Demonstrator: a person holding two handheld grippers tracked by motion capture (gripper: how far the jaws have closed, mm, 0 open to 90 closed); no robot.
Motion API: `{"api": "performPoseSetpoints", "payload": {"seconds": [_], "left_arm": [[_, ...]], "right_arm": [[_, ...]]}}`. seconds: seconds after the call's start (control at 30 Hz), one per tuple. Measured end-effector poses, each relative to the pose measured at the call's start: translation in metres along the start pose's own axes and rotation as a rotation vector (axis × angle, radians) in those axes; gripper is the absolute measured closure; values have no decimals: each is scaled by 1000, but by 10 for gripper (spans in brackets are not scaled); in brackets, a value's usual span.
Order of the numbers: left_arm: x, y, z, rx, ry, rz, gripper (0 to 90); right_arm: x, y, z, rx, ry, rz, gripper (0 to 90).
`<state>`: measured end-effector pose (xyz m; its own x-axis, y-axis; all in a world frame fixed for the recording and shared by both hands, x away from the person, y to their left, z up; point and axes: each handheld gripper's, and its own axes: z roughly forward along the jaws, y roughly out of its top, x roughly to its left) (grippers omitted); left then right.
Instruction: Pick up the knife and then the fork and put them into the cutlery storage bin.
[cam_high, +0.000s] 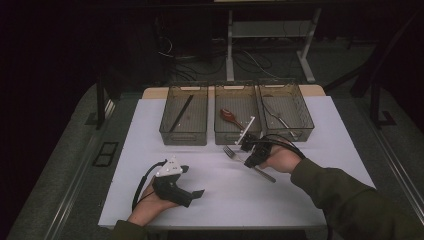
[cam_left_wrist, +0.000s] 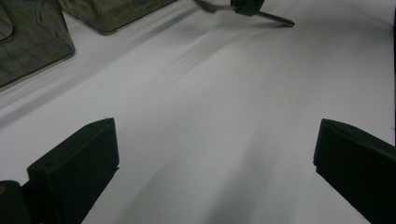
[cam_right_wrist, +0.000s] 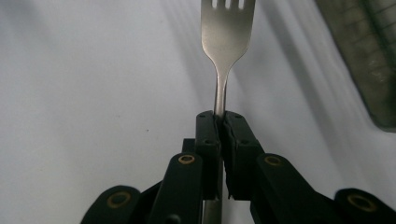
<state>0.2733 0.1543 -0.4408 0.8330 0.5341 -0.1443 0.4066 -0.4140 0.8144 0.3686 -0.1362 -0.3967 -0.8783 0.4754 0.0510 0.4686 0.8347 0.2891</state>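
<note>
White counter (cam_high: 300, 200) carries three clear bins in a row at the far side: left bin (cam_high: 183, 135) has a dark stick in it, middle bin (cam_high: 235, 136) a red-handled screwdriver (cam_high: 230, 117), right bin (cam_high: 287, 134) some thin metal piece, too small to name. Fork (cam_right_wrist: 227, 42) is the thing in hand: it lies on the counter just in front of the middle bin, tines toward the bins, handle running back toward the person.

Right gripper (cam_right_wrist: 218, 122): fingers closed tight on the fork's neck, just behind the tines, pads pressing both sides. Right hand (cam_high: 282, 159) comes in from the right, forearm in a dark green sleeve, gripper tilted down and forward.

Left gripper (cam_left_wrist: 215, 144): fingers wide, nothing between them, bare counter ahead. Left hand (cam_high: 155, 200) rests low at the near left edge, gripper lying about level and pointing right, well apart from the fork.

Judgement: step is lifting the fork to sort it into a bin. Grip sits far forward, so the long handle will likely droop; lift straight and slowly, keep the squeeze firm, clear the bin wall before moving over, lower inside before letting go.
</note>
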Motion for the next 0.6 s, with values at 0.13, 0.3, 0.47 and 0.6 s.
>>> {"api": "performPoseSetpoints", "payload": {"seconds": [0.13, 0.3, 0.47, 0.6], "left_arm": [[0, 0, 0, 4, 1, 0, 0], [0, 0, 1, 3, 0, 0, 0], [0, 0, 1, 6, 0, 0, 0], [0, 0, 1, 5, 0, -3, 0]], "right_arm": [[-8, -5, -10, -45, -3, 24, 841], [-15, -11, -20, -93, -4, 54, 842], [-23, -18, -30, -133, -3, 85, 842], [-29, -21, -38, -150, -11, 106, 842]]}}
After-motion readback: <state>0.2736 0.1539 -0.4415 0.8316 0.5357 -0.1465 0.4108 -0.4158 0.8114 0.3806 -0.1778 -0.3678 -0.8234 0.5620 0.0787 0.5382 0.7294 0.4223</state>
